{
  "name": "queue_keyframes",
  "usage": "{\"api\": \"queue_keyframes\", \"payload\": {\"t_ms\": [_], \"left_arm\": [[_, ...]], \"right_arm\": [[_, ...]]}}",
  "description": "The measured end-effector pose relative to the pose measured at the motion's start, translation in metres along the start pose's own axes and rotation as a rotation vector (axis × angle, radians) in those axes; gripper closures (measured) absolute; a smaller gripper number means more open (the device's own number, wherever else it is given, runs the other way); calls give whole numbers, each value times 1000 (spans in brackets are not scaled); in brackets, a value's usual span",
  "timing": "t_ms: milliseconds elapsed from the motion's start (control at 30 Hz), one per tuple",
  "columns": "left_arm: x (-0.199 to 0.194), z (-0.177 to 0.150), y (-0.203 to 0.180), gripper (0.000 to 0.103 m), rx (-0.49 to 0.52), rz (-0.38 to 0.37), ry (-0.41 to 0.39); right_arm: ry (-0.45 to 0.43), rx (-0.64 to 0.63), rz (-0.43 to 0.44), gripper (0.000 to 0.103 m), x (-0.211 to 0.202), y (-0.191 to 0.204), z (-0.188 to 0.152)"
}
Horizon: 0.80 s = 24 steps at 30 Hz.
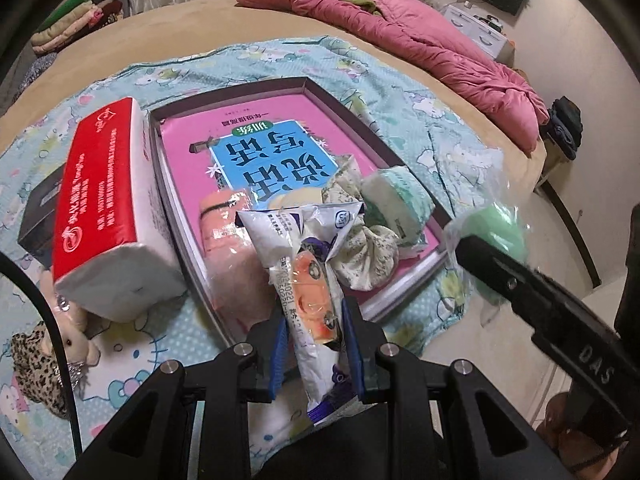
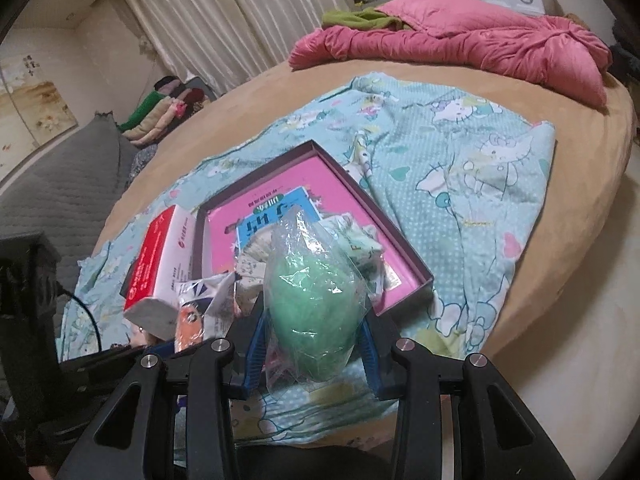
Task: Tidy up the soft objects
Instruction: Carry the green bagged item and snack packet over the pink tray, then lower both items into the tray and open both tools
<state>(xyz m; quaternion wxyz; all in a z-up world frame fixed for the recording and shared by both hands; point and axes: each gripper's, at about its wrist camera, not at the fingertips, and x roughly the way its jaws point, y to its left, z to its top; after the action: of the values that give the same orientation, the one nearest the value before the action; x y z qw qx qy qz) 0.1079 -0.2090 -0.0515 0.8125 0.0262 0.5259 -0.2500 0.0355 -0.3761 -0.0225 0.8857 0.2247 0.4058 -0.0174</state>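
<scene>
My left gripper [image 1: 316,332] is shut on a white plastic packet with an orange print [image 1: 312,280], held above the near edge of a shallow purple box [image 1: 328,96]. The box holds a pink book [image 1: 240,148], a peach wrapped roll [image 1: 228,248], a floral cloth pouch [image 1: 364,256] and a mint-green pack [image 1: 400,196]. My right gripper [image 2: 312,340] is shut on a green soft ball in clear wrap [image 2: 312,304], held near the box's [image 2: 420,272] front corner. That ball also shows in the left wrist view [image 1: 500,232].
A red-and-white tissue pack [image 1: 108,208] leans on the box's left side, over a dark box [image 1: 36,216]. A leopard-print plush toy [image 1: 48,360] lies at the near left. All sit on a teal cartoon blanket [image 2: 480,168] on a tan bed. A pink quilt [image 2: 480,40] lies at the far side.
</scene>
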Motion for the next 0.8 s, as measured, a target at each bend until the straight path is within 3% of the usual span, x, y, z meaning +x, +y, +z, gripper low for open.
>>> {"api": "queue_keyframes", "payload": {"t_ms": [800], "left_arm": [[23, 31, 22, 77, -35, -1, -33]], "right_arm": [[103, -76, 28, 62, 58, 13, -1]]}}
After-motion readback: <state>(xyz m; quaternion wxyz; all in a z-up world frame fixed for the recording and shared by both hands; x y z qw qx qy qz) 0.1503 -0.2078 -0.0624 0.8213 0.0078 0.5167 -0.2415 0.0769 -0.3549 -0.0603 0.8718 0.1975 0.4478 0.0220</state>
